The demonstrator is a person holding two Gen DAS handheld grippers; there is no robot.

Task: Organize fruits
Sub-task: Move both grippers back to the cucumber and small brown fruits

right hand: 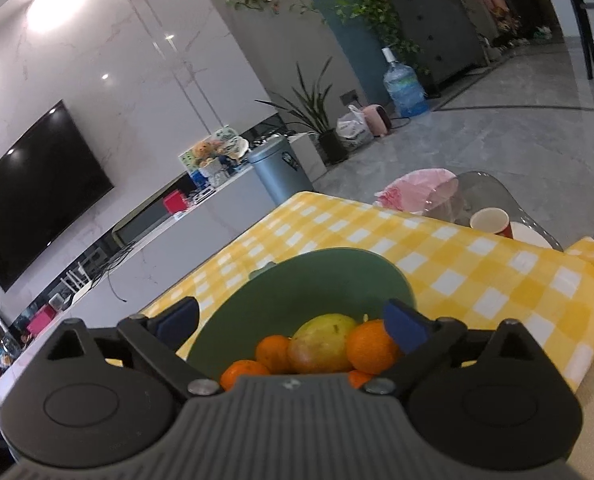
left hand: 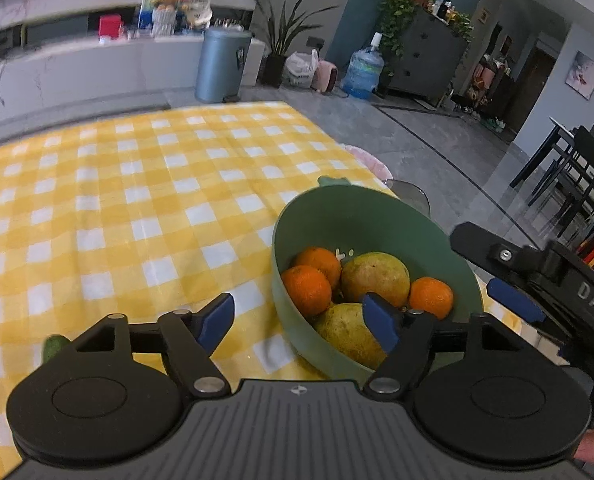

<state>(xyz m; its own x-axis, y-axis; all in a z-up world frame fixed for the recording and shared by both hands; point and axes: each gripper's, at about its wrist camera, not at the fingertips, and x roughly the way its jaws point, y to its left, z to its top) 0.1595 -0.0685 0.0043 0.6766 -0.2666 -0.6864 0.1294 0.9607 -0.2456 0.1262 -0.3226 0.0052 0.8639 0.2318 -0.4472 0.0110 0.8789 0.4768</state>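
On the yellow checked tablecloth (left hand: 137, 184), left wrist view: green bowl (left hand: 309, 216) sat near the table's right edge, holding three oranges (left hand: 307, 288) and two mangoes (left hand: 375, 278). Left gripper (left hand: 299, 322) was spread wide, nothing clamped; its right finger (left hand: 381, 326) hung over the bowl in front of the near mango, left finger over cloth. Small green thing (left hand: 55, 347) lay at lower left, half hidden. Right gripper (left hand: 493, 276) showed at the right, beside the bowl.

Right wrist view: right gripper (right hand: 293, 322) was released, fingers apart either side of the bowl (right hand: 337, 276), gripping nothing. Fruit sat inside, one mango (right hand: 323, 342) among oranges (right hand: 371, 346). Paper cup (right hand: 491, 220) stood off the table's far edge.
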